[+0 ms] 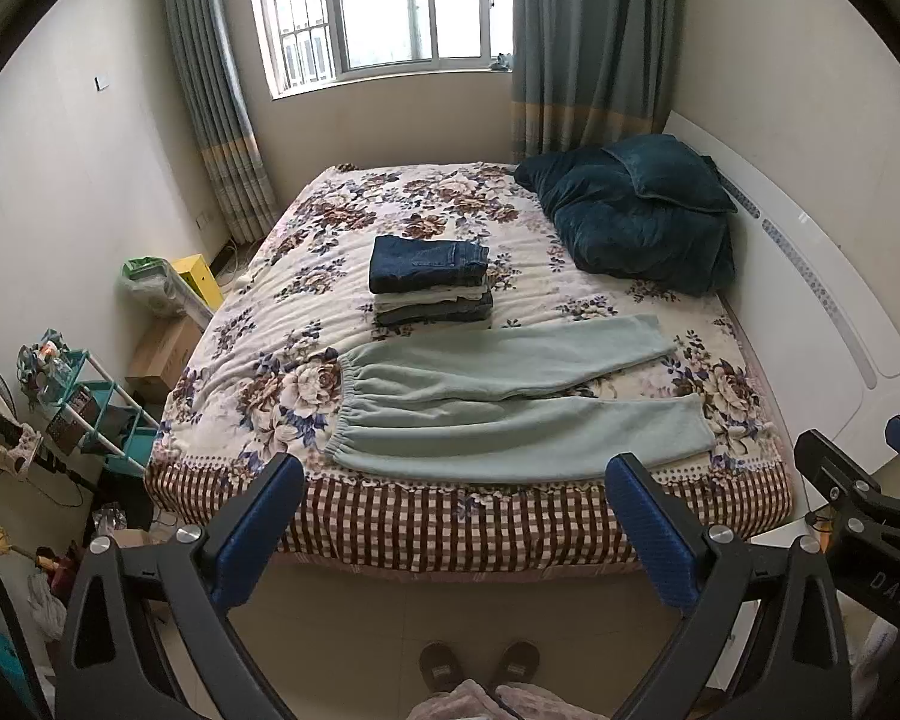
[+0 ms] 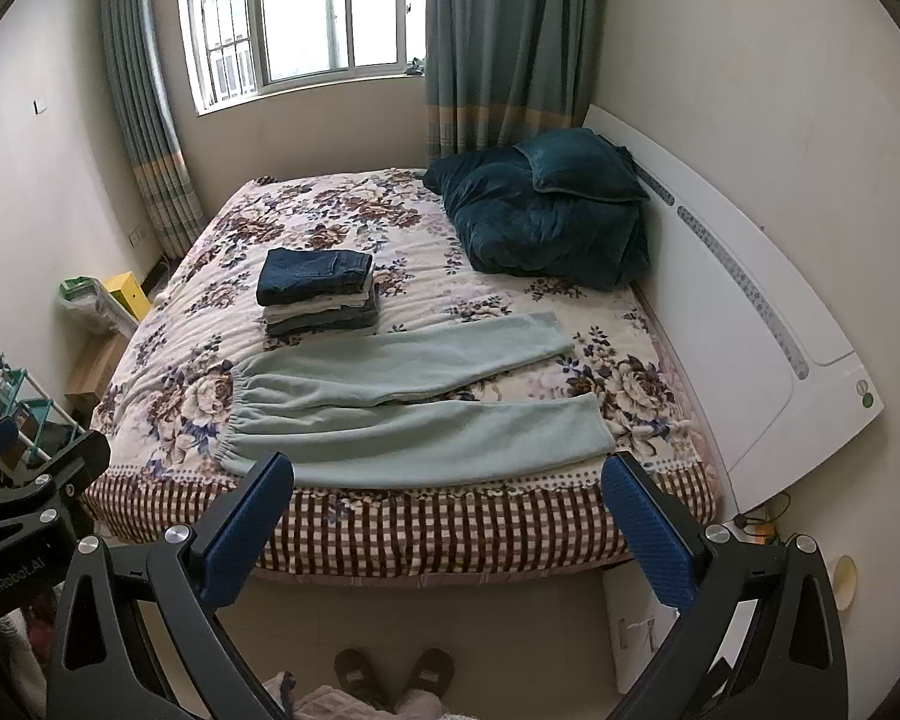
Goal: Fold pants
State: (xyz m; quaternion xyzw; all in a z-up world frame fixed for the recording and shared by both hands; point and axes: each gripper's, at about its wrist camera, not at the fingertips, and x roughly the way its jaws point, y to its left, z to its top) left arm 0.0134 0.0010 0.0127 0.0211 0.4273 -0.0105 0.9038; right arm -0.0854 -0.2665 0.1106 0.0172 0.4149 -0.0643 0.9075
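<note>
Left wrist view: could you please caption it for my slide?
Open tongs face light green fleece pants spread flat on floral bed.

"DAS" stands on the right tool (image 1: 858, 480); "GenRobot.AI" on the left tool (image 2: 30, 480).

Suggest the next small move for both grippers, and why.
Probably lower both toward the pale green fleece pants, lying flat and unfolded at the floral bedspread's near edge. The left gripper and right gripper are open, empty, hovering short of the bed.
</note>
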